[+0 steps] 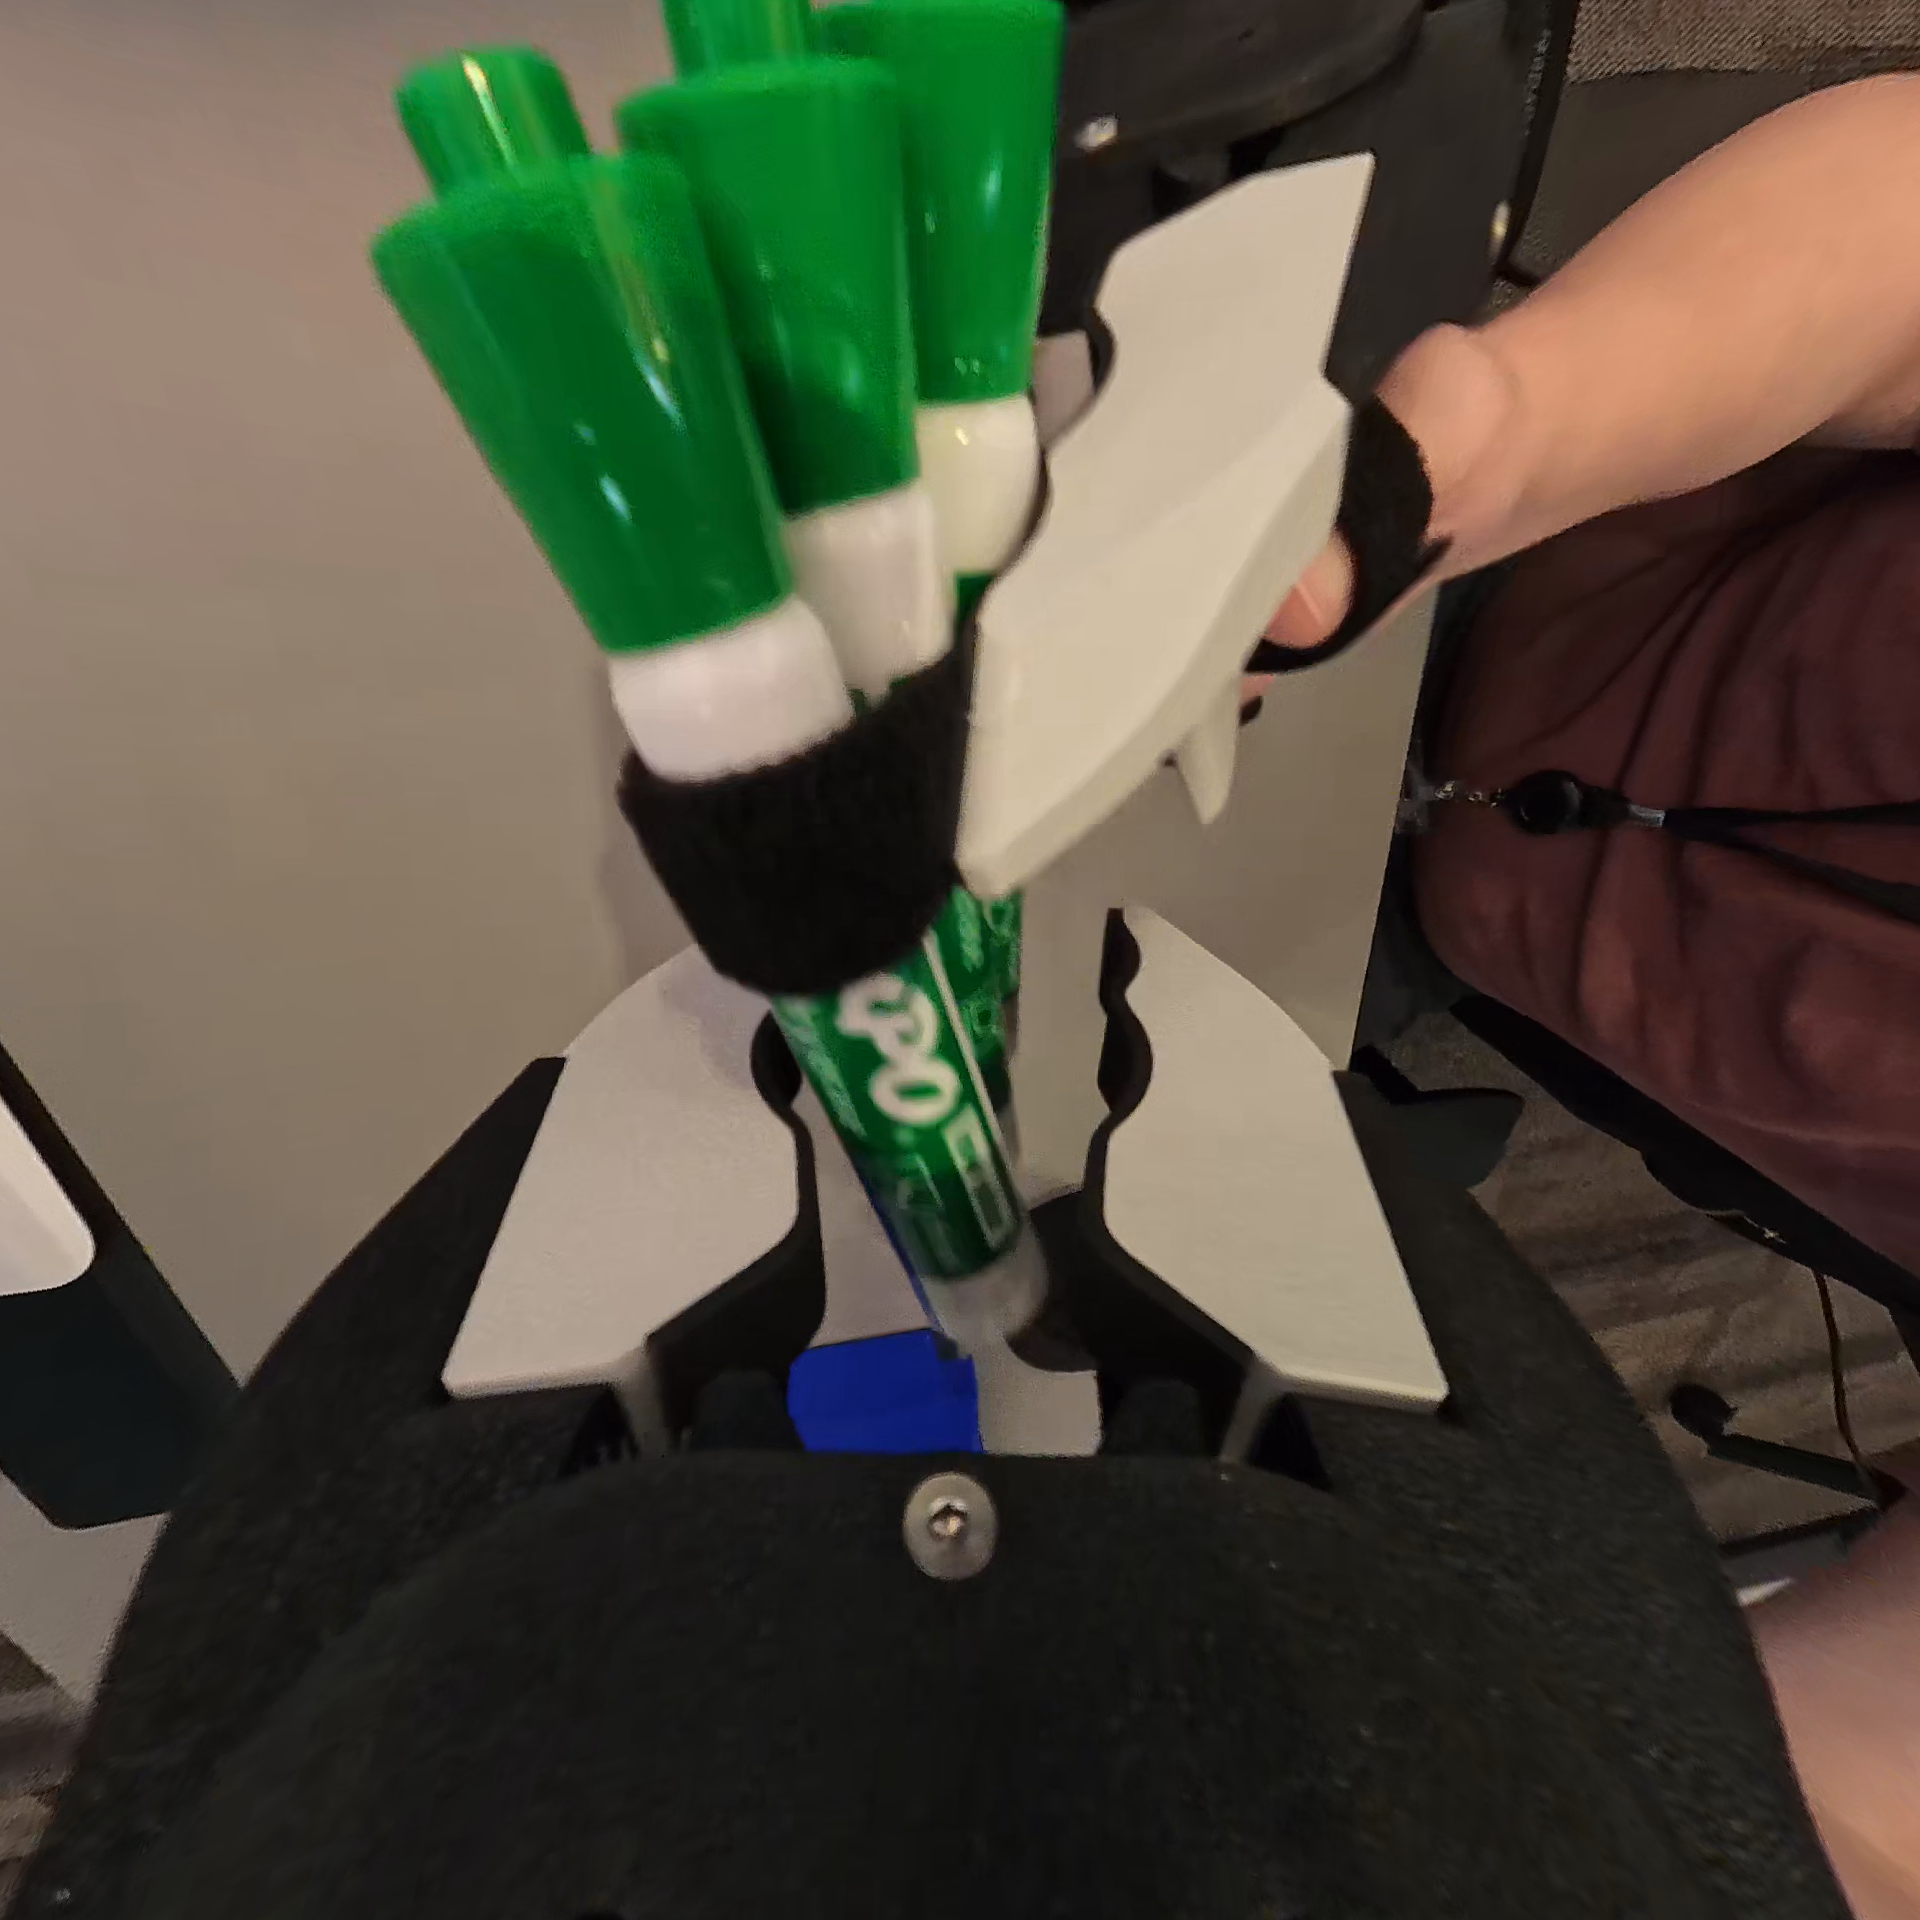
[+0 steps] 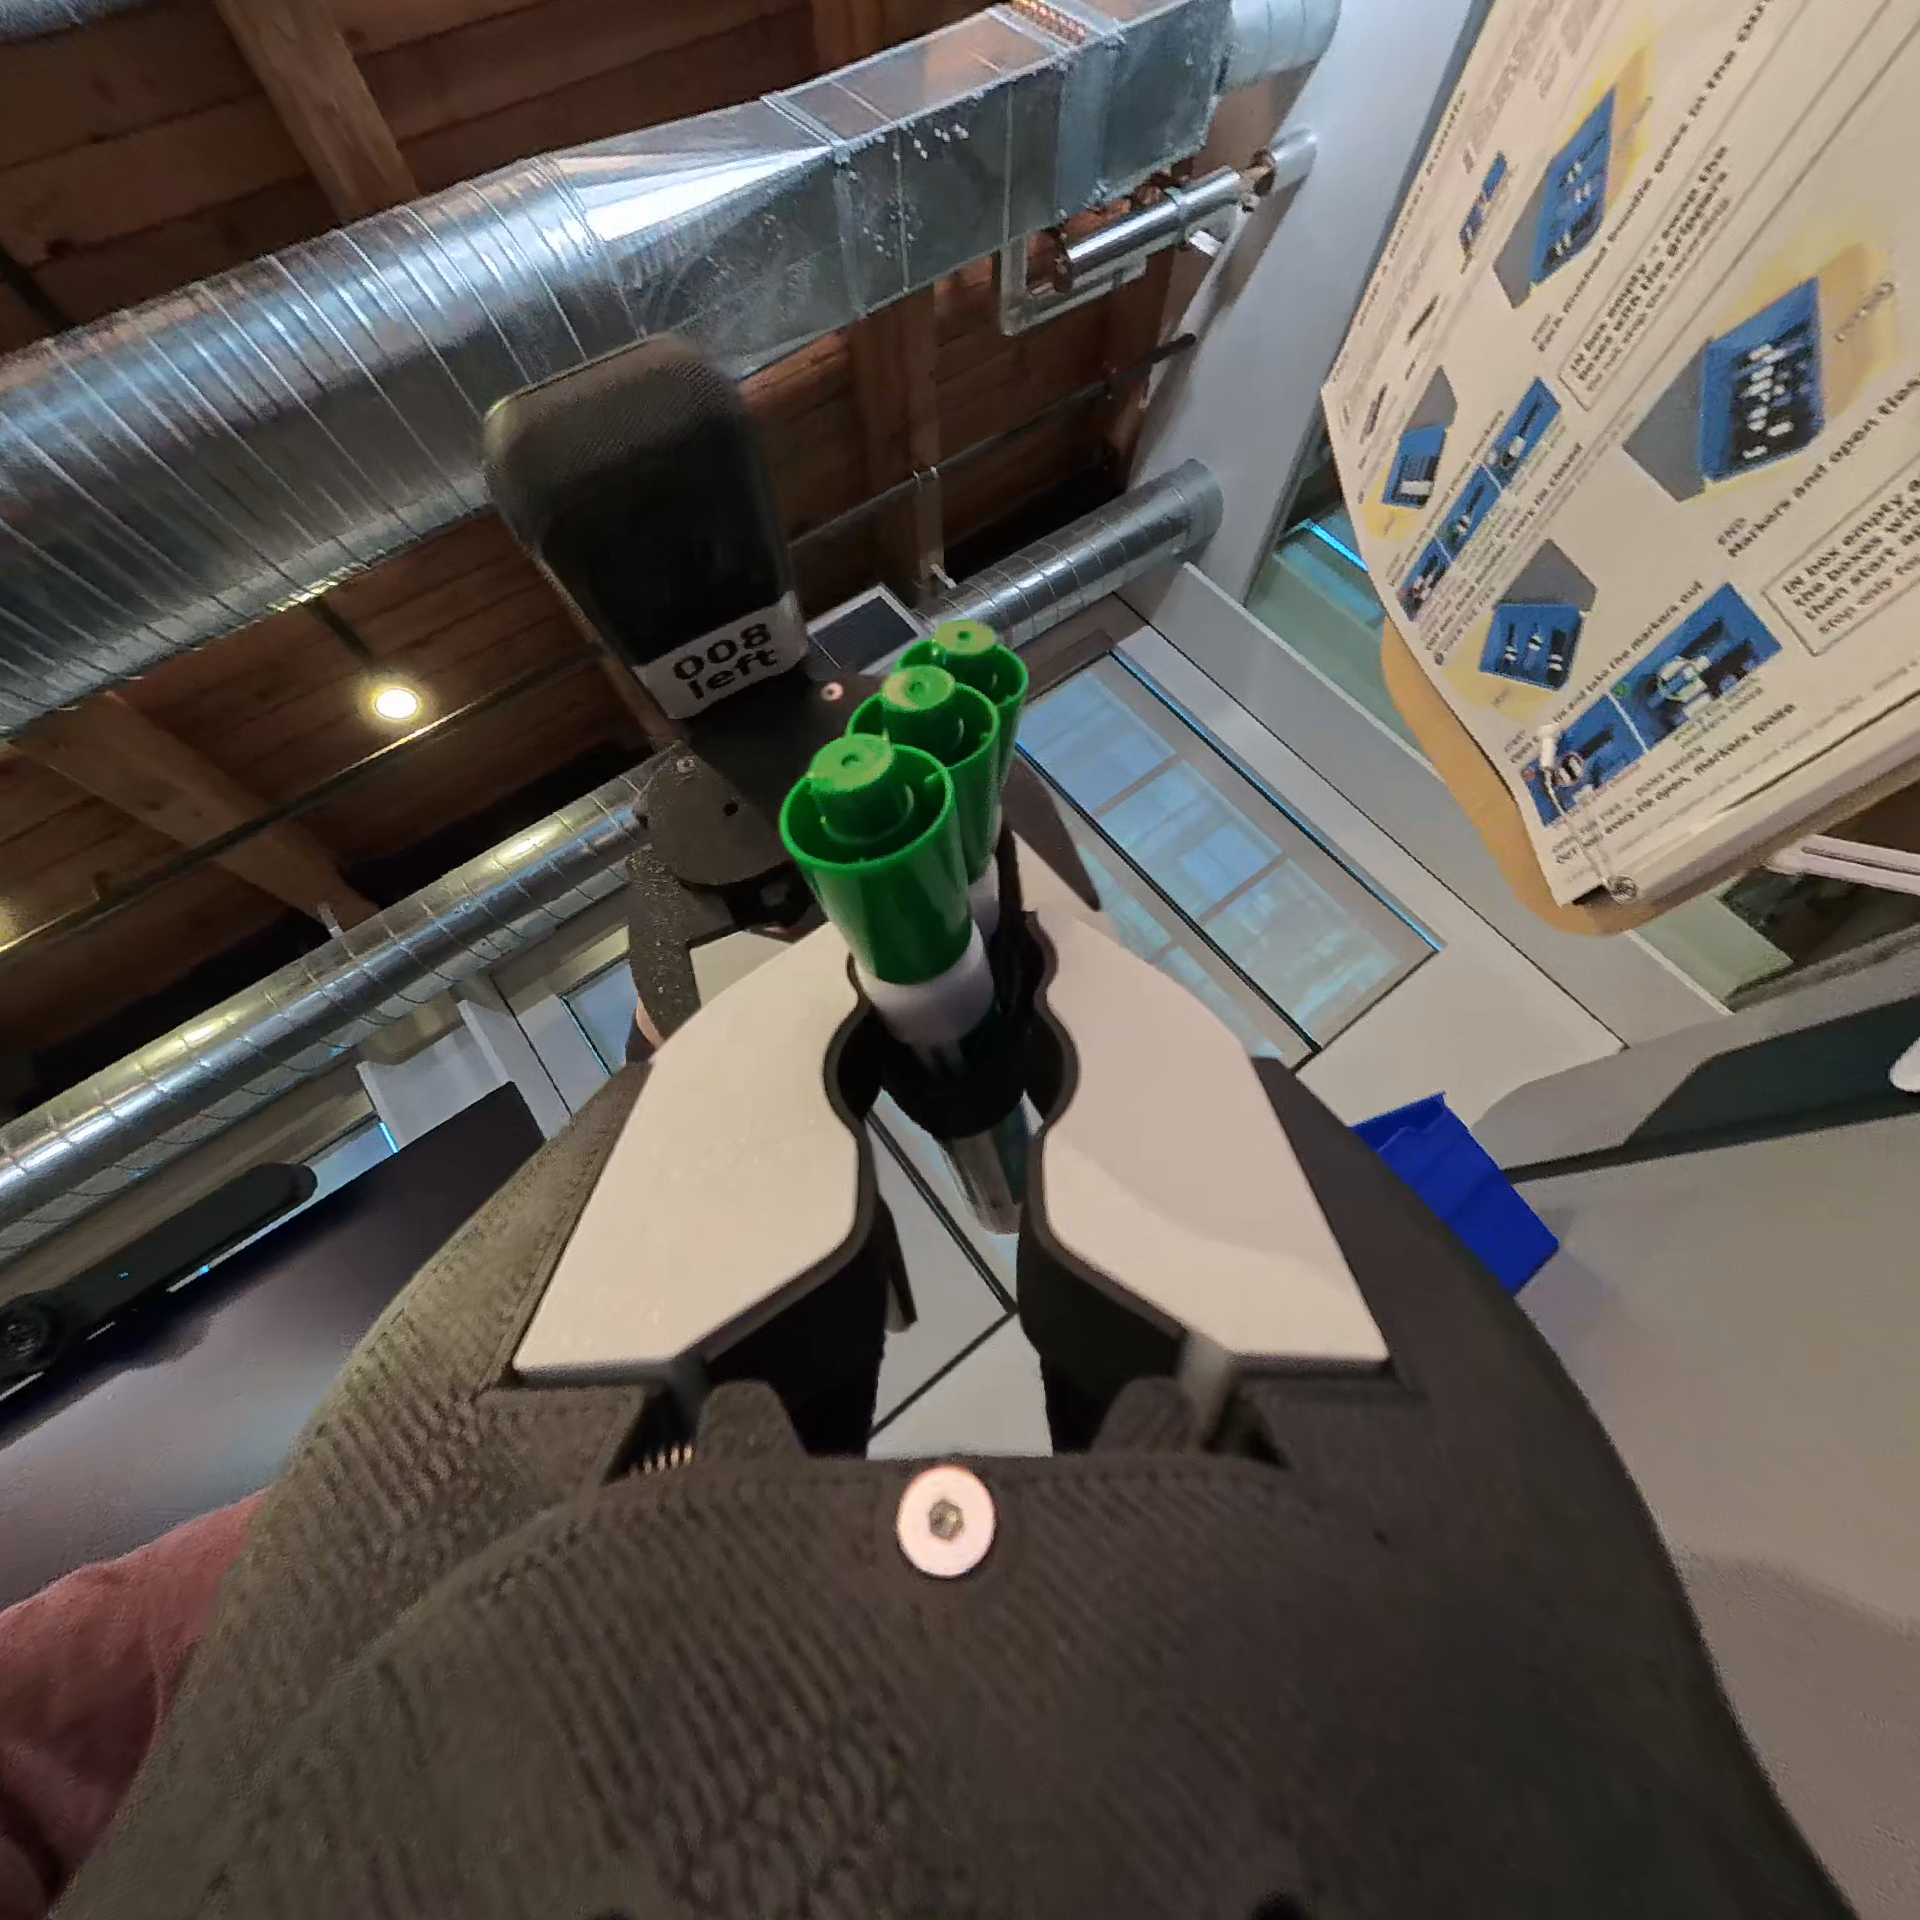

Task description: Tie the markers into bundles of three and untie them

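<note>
The room has a timber ceiling (image 2: 208, 94) with silver ducts (image 2: 416, 312) under it, glass panes (image 2: 1195, 821) beyond, and an instruction sheet (image 2: 1662, 416) on a tilted board at the right. A pale grey counter (image 1: 260, 623) lies below, with a blue bin (image 2: 1475, 1195) at its edge; a person in a maroon top (image 1: 1662, 831) sits beside it. The right tongs (image 2: 951, 1049) are clamped on the band (image 1: 800, 842), a black fabric loop wrapped around the markers (image 1: 790, 364). These are three green-capped pens with white collars and green printed barrels, caps fanned apart, held in the air above the counter. The left tongs (image 1: 951, 1112) stand apart around the lower barrels, their tips not touching them.
</note>
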